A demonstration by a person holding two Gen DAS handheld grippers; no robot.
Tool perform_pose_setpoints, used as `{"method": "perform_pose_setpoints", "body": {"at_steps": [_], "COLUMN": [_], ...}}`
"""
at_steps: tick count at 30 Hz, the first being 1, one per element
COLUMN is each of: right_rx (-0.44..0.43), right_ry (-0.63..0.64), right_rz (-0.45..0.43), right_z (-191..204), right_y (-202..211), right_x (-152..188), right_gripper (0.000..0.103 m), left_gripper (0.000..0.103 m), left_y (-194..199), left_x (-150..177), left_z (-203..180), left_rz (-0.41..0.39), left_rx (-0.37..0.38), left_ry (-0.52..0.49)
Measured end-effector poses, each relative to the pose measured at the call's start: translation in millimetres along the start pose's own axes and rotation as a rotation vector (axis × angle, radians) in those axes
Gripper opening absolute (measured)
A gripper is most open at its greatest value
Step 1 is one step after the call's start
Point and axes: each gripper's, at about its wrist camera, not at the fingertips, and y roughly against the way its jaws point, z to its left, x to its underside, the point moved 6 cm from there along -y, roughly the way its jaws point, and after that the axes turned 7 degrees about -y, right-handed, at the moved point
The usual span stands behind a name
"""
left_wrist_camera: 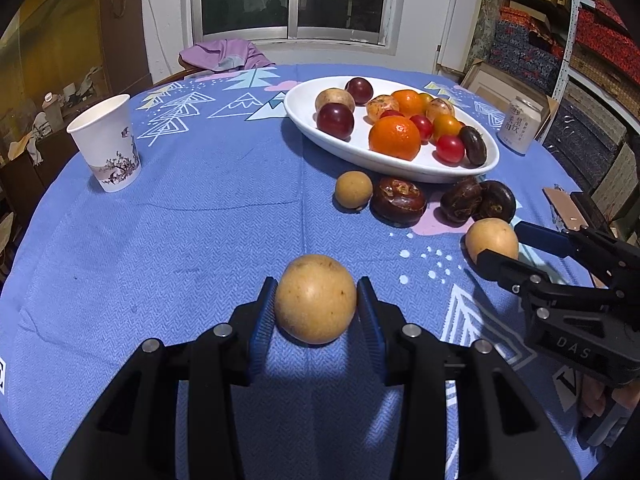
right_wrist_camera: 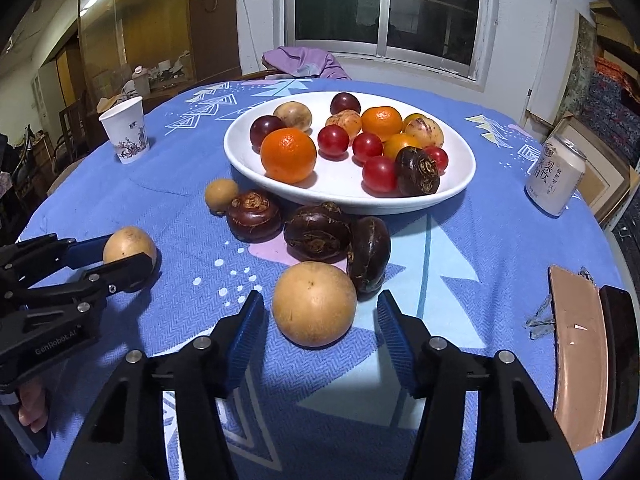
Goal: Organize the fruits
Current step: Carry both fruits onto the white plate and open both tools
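here we read "genrobot.ai" on the left gripper point(right_wrist_camera: 132, 266), clamped on a smooth tan round fruit point(left_wrist_camera: 315, 299); our right gripper point(right_wrist_camera: 318, 322) brackets another tan fruit point(right_wrist_camera: 314, 305), pads not touching. both sit over a blue woven tablecloth point(left_wrist_camera: 180, 240) near the white oval plate point(right_wrist_camera: 248, 160); a can point(right_wrist_camera: 556, 178) bears chinese writing.

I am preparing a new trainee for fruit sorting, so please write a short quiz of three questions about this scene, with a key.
1. True or false: the left gripper is shut on a tan fruit.
2. How many dark brown fruits lie on the cloth, outside the white plate?
3. The right gripper is: A open around a second tan fruit; B shut on an orange; C empty over the plate.
Key: 1 true; 2 three; 3 A.
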Motion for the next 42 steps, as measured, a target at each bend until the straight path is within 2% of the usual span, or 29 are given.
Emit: {"method": "perform_pose_setpoints", "body": {"at_steps": [2,5,12,19,24,29,32,36,42], "right_rx": [-0.004,-0.016,-0.036,-0.069,-0.083,-0.088,-0.083,-0.083,-0.099], "right_ry": [0.000,-0.008,-0.012,-0.016,-0.020,-0.019,-0.042,-0.039,-0.134], "right_rz": [0.014,0.020,0.008,-0.084,-0.060,-0.043,-0.083,-0.065,-0.144], "right_z": [1.2,1.7,2.2,4.1,2.7,5.7,-0.4,-0.1,-27.5], "right_y": [-3.0,-3.6,6.7,50.5,48.0,44.1,52.8,50.1,76.1], "right_x": [0.3,0.4,6.0,12.7,14.1,16.8,10.8,13.4,-2.4], "right_gripper": [0.048,0.045,0.044,0.044,0.044,0.044,0.044,0.044,0.044], "left_gripper": [0.040,0.040,0.040,0.040,0.040,0.040,0.040,0.040,0.040], "left_y": [-0.1,0.1,0.4,11.8,8.3,7.2,12.6,22.1,43.3], "left_x": [-0.1,0.3,0.2,-0.5,1.3,1.6,0.2,0.1,-15.2], "left_z": [-0.1,0.8,-0.1,-3.8,-10.5,-5.6,-4.6,-7.9,-12.2], "left_rz": [0.000,0.000,-0.001,-0.036,-0.028,-0.029,-0.052,-0.075,-0.120], "left_rx": [-0.001,-0.003,0.001,0.015,0.003,-0.003,-0.015,-0.043,-0.037], "left_ry": [0.000,-0.002,0.000,0.002,-0.028,-0.009,-0.006,-0.019,-0.009]}}
